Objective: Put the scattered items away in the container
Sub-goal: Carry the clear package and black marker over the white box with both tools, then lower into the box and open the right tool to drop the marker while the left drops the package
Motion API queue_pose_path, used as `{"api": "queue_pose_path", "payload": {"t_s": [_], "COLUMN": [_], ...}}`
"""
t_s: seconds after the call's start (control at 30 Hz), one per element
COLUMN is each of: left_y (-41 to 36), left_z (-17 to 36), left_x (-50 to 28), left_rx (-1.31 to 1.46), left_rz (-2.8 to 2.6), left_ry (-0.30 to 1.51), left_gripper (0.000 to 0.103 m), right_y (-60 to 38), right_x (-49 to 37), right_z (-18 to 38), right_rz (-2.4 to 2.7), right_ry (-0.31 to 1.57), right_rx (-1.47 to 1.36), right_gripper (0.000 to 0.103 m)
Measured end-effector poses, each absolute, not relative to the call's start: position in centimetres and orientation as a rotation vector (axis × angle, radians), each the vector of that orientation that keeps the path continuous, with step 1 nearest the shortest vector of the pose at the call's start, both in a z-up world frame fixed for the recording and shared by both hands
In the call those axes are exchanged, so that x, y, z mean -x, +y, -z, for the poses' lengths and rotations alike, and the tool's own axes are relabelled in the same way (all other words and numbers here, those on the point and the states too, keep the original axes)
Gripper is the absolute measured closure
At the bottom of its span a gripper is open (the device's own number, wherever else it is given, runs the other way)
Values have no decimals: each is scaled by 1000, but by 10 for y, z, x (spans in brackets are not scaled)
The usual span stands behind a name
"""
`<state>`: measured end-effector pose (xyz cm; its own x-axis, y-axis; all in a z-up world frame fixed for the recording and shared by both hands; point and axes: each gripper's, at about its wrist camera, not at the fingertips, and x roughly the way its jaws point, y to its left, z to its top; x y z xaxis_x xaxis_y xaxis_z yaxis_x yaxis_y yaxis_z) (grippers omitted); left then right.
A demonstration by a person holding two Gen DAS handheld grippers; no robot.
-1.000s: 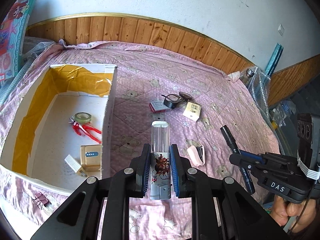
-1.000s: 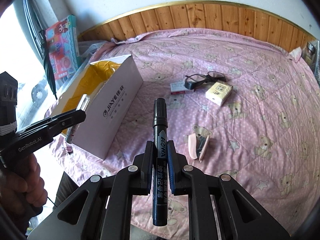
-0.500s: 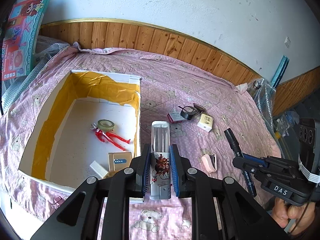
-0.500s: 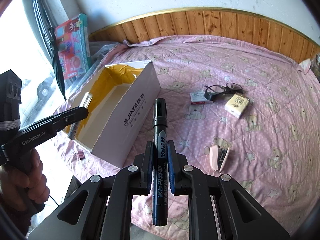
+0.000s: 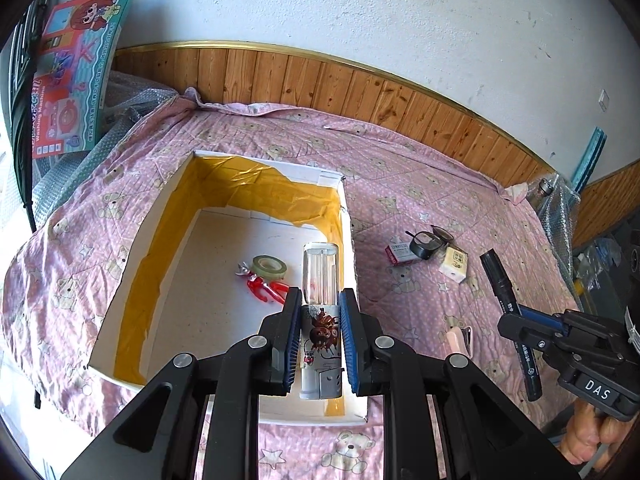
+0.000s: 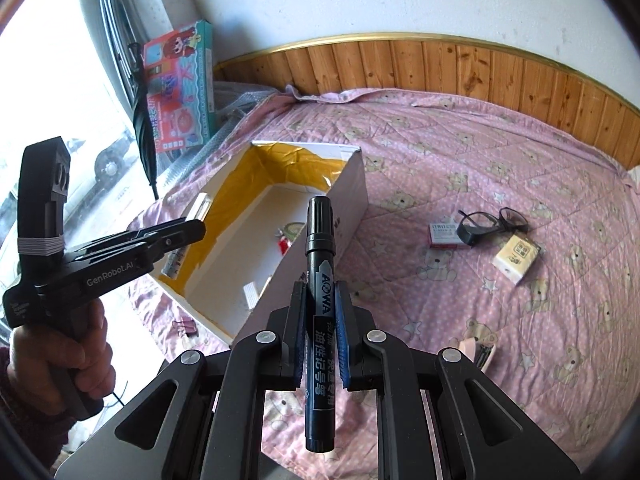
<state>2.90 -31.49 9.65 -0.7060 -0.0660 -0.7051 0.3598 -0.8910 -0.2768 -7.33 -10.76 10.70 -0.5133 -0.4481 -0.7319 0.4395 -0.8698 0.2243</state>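
Note:
My left gripper [image 5: 320, 336] is shut on a clear-capped tube with a cartoon label [image 5: 321, 312], held above the near right part of the open white box [image 5: 168, 216] lined with yellow tape. In the box lie a tape roll [image 5: 270, 266] and a red toy figure [image 5: 264, 288]. My right gripper [image 6: 321, 320] is shut on a black marker [image 6: 320, 280], hanging over the box's near right wall [image 6: 344, 208]. On the pink bedspread remain glasses [image 6: 490, 220], a small red-edged box [image 6: 442, 234], a cream packet [image 6: 516, 258] and a pink stapler [image 6: 478, 354].
A toy carton [image 5: 72, 76] and bubble wrap [image 5: 120, 128] sit at the bed's far left by the wall. A wooden headboard [image 5: 320, 72] runs along the back. A pink binder clip [image 6: 186, 326] lies near the box's front corner. A person's hand [image 6: 60, 360] holds the left gripper.
Both grippers have risen and moved left toward the box. The left gripper's tube now hangs over the box interior instead of beside its right wall. The marker has come closer to the box.

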Motion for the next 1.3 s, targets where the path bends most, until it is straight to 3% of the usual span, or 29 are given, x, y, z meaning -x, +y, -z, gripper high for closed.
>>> {"api": "queue_pose_path", "payload": {"t_s": [1.3], "left_y": [-380], "left_z": [-79], "left_x": [-24], "left_rx": [-1081], "left_rz": [2503], "left_ry": [683], "left_gripper": [83], "right_y": [-203], "right_x": [137], "right_z": [-108], "right_rz": [2141], "right_ry": [43], "right_rx": [-1154], "right_gripper": [89]}}
